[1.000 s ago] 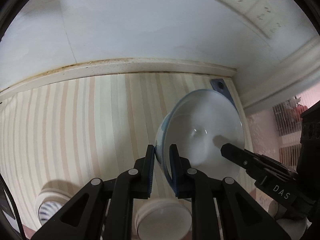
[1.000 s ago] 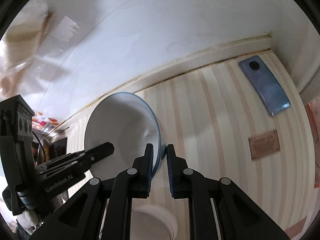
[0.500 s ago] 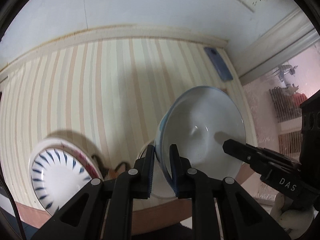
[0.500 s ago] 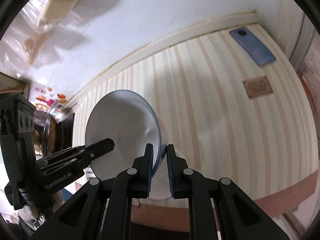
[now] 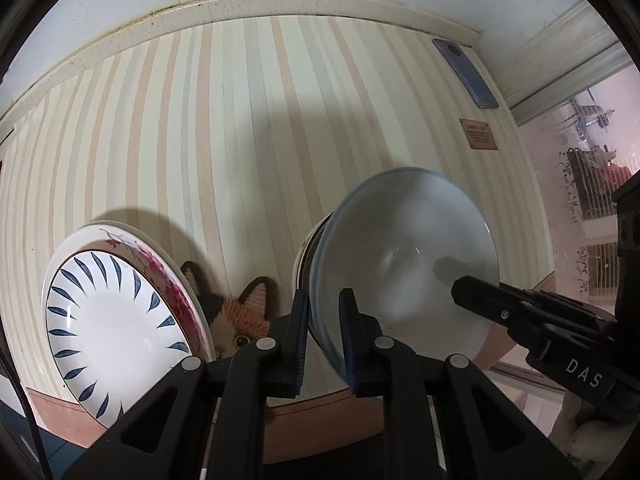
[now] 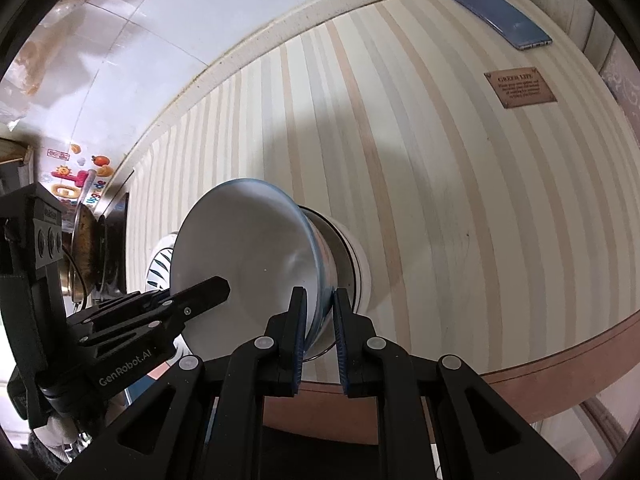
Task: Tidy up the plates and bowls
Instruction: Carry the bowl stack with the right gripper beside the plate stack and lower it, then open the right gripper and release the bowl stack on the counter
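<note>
A white bowl with a blue rim (image 5: 404, 256) is held by both grippers on opposite sides of its rim. My left gripper (image 5: 324, 320) is shut on the near-left rim. My right gripper (image 6: 319, 316) is shut on the other side; the bowl shows in the right wrist view too (image 6: 244, 256). The bowl hangs just above, or sits in, a white bowl with a dark line (image 6: 352, 256) near the table's front edge; I cannot tell if they touch. A stack of plates, blue-leaf plate (image 5: 112, 320) on a pink-flowered one (image 5: 160, 268), lies to the left.
The striped tablecloth (image 5: 240, 140) covers the table. A cat-shaped mat (image 5: 240, 316) lies between plates and bowls. A blue phone (image 6: 500, 16) and a brown label (image 6: 520, 88) lie at the far right, near the wall. A pot (image 6: 88, 248) stands beyond the table's left end.
Both grippers have drawn back and down with the bowl, from near the wall to over the bowl at the front edge. The plates and cat mat came into full view.
</note>
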{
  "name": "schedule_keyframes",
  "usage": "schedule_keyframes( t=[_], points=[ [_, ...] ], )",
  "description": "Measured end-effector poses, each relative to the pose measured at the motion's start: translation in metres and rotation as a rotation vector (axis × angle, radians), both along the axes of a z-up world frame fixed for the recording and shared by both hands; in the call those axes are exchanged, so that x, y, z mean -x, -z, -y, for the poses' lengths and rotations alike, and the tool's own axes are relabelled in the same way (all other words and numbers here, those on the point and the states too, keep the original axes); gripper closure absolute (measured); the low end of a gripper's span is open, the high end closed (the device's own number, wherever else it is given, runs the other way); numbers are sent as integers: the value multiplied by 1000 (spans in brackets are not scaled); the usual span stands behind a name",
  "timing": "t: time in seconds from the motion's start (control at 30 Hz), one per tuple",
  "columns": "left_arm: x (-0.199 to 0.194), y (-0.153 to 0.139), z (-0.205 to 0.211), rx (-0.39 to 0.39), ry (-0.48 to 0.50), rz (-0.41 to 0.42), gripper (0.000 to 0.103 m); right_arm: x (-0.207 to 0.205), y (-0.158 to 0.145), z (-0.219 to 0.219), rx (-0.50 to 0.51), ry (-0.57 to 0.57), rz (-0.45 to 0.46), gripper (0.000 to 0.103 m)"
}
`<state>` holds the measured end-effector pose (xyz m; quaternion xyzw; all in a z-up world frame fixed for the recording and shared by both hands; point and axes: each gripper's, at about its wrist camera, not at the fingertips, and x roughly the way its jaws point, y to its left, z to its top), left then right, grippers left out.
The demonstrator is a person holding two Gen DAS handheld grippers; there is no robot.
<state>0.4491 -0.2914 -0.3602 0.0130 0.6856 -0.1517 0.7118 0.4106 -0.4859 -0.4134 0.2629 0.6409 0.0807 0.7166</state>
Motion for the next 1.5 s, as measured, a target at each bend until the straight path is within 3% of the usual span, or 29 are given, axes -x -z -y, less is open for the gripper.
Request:
schedule_keyframes(
  t=[0.5, 0.67, 0.83, 0.9, 0.97, 1.07, 1.17, 1.2, 1.23, 1.3, 1.4, 1.5],
  points=[
    [8, 7, 13, -96, 57, 48, 88, -2, 2, -5, 28, 3, -9, 88],
    [8, 8, 11, -88, 54, 39, 88, -3, 2, -9, 43, 5, -17, 86],
    [16, -15, 7, -94, 62, 69, 88, -2, -4, -7, 43, 11, -22, 86],
    [20, -32, 4, -73, 63, 97, 87, 1, -14, -8, 67, 5, -15, 82],
    [26, -53, -2, -49, 67, 127, 84, 8, -32, -8, 94, 6, 7, 57],
    [36, -81, -11, -18, 71, 166, 73, 21, -63, -9, 112, 12, 57, 31],
    [44, -107, -19, 6, 75, 199, 46, 33, -96, -11, 135, 18, 103, 17],
    [47, -115, -22, 17, 78, 208, 32, 37, -104, -13, 147, 17, 113, 16],
    [50, -123, -24, 24, 79, 218, 26, 41, -114, -14, 167, 17, 122, 14],
    [54, -135, -26, 37, 78, 238, 26, 48, -131, -17, 196, 16, 143, 12],
    [59, -151, -30, 48, 74, 253, 12, 60, -153, -18, 229, 12, 173, 11],
    [63, -161, -35, 72, 57, 262, 10, 73, -173, -19, 255, 11, 204, 10]
  ],
)
